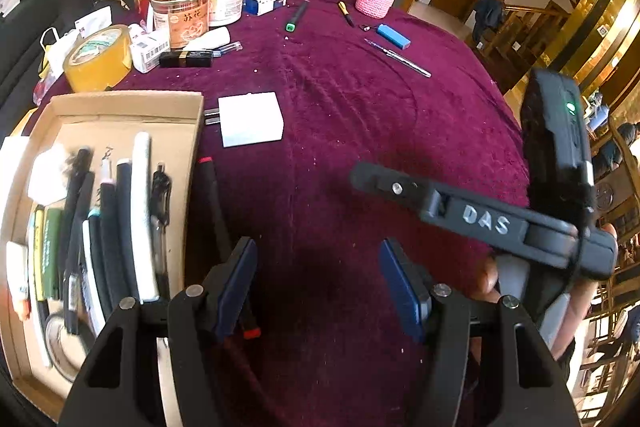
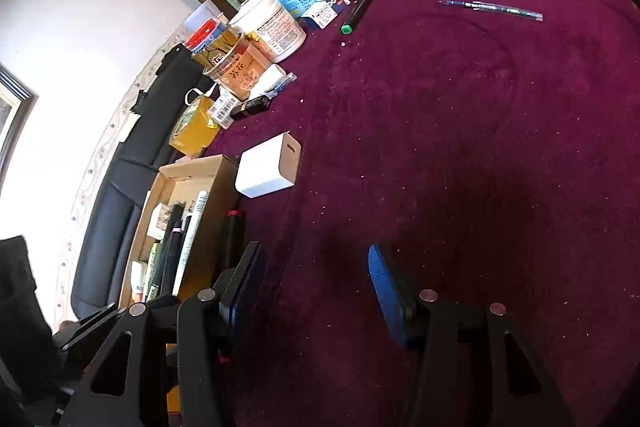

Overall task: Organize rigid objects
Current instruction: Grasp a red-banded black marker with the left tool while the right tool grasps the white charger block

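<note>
Both empty, jaws apart: left gripper (image 1: 318, 281) and right gripper (image 2: 316, 283) hovering over bare purple table (image 1: 360, 115). Cardboard box (image 1: 120, 99) at the left, already packed with pens and markers. Still loose: white charger (image 1: 251, 119) just beside the box, red-capped black marker (image 1: 212, 195) along its wall, green-tipped marker (image 1: 296, 15), blue lighter (image 1: 393, 36), pen (image 1: 400, 59) farther off. Biggest risk: knocking the box edge when reaching for the marker tucked against it. Charger slick and blocky, likely to slip. Grippers close together, possible collision.
</note>
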`<state>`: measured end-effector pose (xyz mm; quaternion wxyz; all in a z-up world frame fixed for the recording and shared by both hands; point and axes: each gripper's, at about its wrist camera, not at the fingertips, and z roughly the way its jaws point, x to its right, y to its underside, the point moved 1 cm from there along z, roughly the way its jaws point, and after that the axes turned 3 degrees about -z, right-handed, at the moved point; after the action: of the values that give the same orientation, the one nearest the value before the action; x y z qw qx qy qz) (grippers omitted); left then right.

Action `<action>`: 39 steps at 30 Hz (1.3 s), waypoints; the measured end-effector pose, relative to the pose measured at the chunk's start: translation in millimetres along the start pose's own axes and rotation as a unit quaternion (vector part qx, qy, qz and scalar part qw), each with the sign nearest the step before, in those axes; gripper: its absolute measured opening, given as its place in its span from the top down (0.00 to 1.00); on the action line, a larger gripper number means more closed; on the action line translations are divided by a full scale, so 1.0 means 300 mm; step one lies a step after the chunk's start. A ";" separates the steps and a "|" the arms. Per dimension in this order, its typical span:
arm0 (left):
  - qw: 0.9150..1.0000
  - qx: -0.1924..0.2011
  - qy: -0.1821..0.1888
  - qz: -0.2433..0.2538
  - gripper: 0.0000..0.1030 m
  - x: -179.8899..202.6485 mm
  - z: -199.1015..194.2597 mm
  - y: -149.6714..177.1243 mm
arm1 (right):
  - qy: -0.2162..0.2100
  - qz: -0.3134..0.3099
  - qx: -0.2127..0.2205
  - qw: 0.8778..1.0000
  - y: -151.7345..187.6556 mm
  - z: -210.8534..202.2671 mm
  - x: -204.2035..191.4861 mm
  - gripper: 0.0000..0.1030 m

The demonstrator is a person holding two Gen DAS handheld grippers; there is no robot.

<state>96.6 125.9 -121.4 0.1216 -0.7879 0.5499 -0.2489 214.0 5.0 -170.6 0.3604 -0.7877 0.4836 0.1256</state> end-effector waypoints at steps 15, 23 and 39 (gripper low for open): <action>0.993 -0.058 -0.076 -0.073 0.40 -0.082 0.115 0.060 | -0.002 0.000 0.006 1.000 -0.001 -0.022 0.001 0.44; 0.987 -0.060 -0.122 -0.087 0.74 -0.101 0.136 0.058 | -0.002 0.002 0.009 1.000 -0.003 -0.030 0.006 0.44; 0.993 -0.052 -0.023 -0.107 0.85 -0.161 0.049 0.127 | -0.022 -0.024 -0.001 0.999 0.008 0.009 -0.021 0.44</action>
<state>60.6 155.5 -163.9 0.0657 -0.8532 0.4714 -0.2135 209.2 10.3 -170.2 0.3731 -0.7963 0.4565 0.1351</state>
